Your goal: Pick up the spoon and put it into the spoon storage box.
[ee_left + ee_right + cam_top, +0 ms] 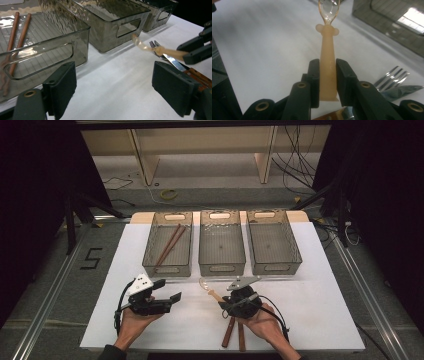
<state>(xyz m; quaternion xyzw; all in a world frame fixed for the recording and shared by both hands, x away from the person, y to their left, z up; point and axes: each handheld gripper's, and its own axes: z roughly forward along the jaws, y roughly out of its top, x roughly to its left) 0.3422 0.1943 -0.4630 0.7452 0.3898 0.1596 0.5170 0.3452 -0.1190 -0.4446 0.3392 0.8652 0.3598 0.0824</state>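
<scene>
Spoon (327, 62) clamped by handle in right gripper (327, 75), bowl toward middle bin (222, 244) for sorting; left gripper (112, 87) wide open, empty.

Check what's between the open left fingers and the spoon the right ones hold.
Bare white tabletop, per the left gripper view; the translucent tan plastic spoon hangs beyond.
</scene>
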